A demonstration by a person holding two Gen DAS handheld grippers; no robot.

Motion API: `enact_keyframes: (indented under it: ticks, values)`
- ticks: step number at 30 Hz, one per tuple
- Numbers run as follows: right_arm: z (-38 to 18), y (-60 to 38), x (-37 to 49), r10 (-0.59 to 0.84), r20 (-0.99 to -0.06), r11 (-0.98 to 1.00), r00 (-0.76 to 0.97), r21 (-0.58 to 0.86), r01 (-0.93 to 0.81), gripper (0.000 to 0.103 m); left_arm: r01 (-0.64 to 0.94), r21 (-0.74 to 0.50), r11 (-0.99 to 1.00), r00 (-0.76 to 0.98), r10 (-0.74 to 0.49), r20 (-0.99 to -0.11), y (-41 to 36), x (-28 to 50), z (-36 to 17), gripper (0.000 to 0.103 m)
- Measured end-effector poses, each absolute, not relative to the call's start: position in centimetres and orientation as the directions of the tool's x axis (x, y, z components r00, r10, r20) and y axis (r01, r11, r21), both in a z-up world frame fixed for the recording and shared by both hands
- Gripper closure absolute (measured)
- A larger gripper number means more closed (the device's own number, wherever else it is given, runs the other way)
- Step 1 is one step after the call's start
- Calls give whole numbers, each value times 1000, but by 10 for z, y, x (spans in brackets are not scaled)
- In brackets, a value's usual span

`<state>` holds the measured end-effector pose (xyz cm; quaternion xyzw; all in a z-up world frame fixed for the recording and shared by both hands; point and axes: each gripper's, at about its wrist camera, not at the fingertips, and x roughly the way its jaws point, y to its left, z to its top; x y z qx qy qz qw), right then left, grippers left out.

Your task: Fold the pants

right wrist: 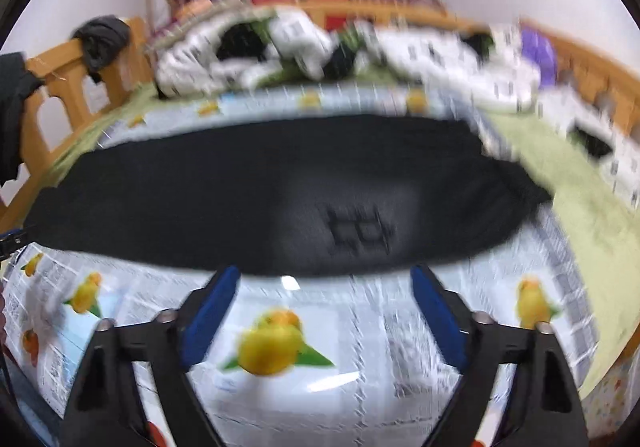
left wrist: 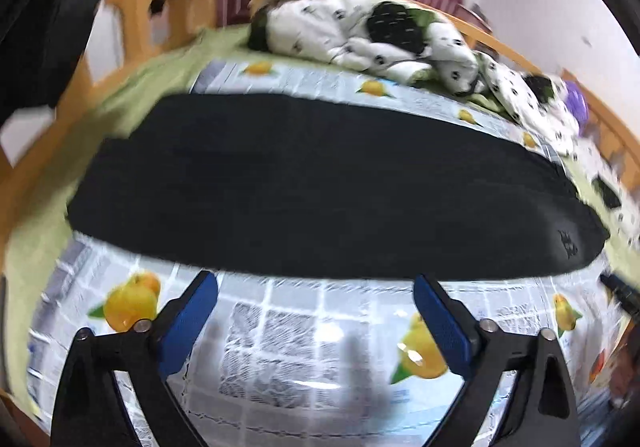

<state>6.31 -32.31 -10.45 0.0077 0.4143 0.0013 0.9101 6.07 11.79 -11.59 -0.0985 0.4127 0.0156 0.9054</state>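
Blue pads [left wrist: 188,327] of my left gripper [left wrist: 316,283] stand spread apart above the fruit-printed sheet [left wrist: 280,347], nothing between them. My right gripper [right wrist: 324,279] is likewise spread and holds nothing, though its view is blurred. Black pants [left wrist: 320,183] lie flat across the sheet as one long band, just beyond both sets of fingertips and not touched. Behind them a spotted blanket [left wrist: 360,35] is bunched against the wooden bed rail [left wrist: 136,7].

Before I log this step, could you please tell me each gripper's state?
Left gripper: open, empty, short of the black pants.
Right gripper: open, empty, at the pants' near edge.
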Motion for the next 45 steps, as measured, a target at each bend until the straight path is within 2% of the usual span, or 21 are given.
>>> enact_keyframes:
  ticks: [5,7,10,13,16,18,21,22,23,24,25,26,31,38,45]
  values:
    - [-142,-355,74,-3,-812,995,584,55,82,47,-159,-255,954,630,-101,-770,156,64,-147,13]
    - [-146,-363,79,46,-807,989,588,118,84,48,-195,-278,941,621,-101,-777,169,65,-157,14]
    - [-151,-369,90,-4,-797,986,603,95,133,47,-239,-327,914,623,-114,-774,186,70,-170,21]
    - [-161,-386,107,105,-801,949,590,258,181,47,-262,-377,888,631,-138,-763,197,78,-178,23]
    - [-171,-394,122,116,-817,923,565,299,242,47,-286,-451,845,663,-165,-730,210,87,-185,24]
    - [-175,-396,131,131,-810,908,572,329,258,43,-311,-494,812,680,-173,-712,218,93,-188,25]
    - [-179,-400,144,144,-795,889,590,366,276,44,-359,-531,767,698,-157,-699,227,100,-192,39]
    - [-180,-402,147,140,-792,886,594,368,282,49,-373,-525,765,696,-143,-704,228,102,-192,52]
    - [-180,-402,150,125,-792,884,598,362,295,71,-389,-508,768,691,-121,-713,229,105,-193,67]
    - [-180,-403,154,122,-794,882,596,362,302,82,-410,-468,783,677,-83,-732,229,109,-192,76]
    - [-180,-403,155,133,-792,875,596,376,305,84,-417,-435,798,665,-58,-744,229,112,-191,90]
    - [-176,-404,156,126,-783,871,609,381,309,88,-410,-429,805,671,-53,-739,229,112,-188,93]
    - [-131,-389,155,94,-720,907,688,346,238,93,-366,-434,823,740,-26,-672,229,107,-146,95]
    - [-88,-384,201,133,-688,931,713,335,149,93,-269,-326,906,810,29,-586,219,160,-70,95]
    - [-78,-373,295,113,-699,955,706,272,116,93,-288,-275,917,805,76,-589,220,245,-67,95]
